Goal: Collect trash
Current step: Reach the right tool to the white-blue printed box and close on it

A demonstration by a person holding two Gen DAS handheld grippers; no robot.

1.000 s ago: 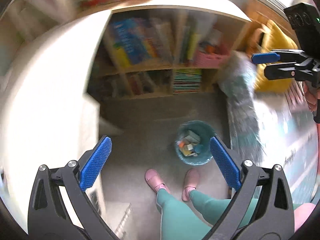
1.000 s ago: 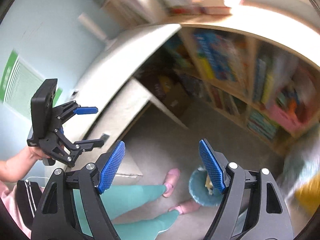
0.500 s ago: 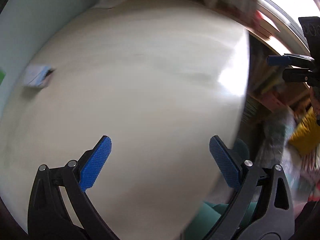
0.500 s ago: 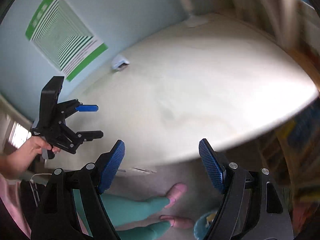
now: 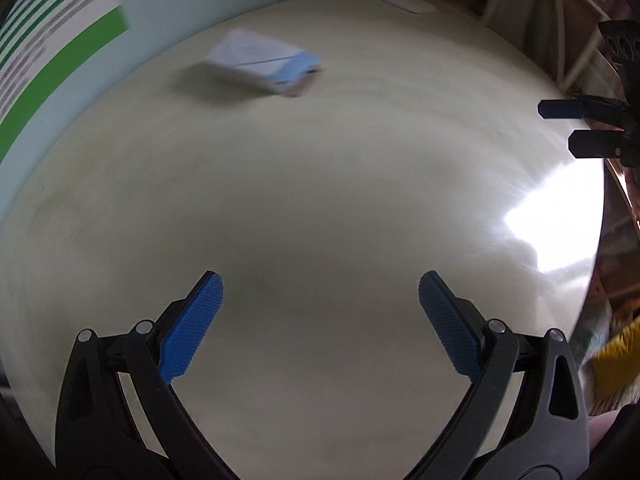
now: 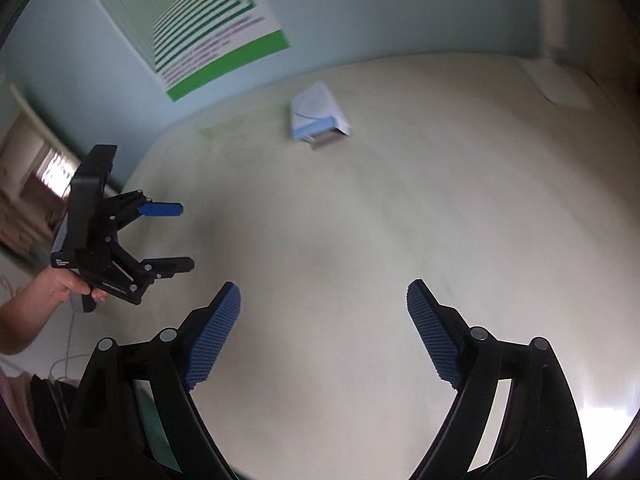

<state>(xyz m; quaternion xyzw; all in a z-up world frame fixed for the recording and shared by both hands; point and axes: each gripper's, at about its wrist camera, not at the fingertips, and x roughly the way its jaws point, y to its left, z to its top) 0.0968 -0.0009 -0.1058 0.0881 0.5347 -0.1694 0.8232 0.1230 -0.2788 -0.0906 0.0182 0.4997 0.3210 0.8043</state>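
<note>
A crumpled white and light-blue paper packet (image 5: 262,65) lies on the cream table top (image 5: 320,200) near its far edge; it also shows in the right wrist view (image 6: 318,116). My left gripper (image 5: 320,316) is open and empty above the table's near part, well short of the packet. It also shows at the left of the right wrist view (image 6: 172,236). My right gripper (image 6: 324,328) is open and empty, also short of the packet. It shows at the right edge of the left wrist view (image 5: 560,128). The trash bin is out of view.
A light-blue wall with a green and white striped poster (image 6: 188,28) stands behind the table. Bookshelves (image 5: 560,12) stand past the table's right edge. A white flat object (image 6: 560,84) lies at the table's far right corner.
Both grippers have swung up from the floor and the blue trash bin to the table top. The paper packet has come into view and grown closer. Both stay open.
</note>
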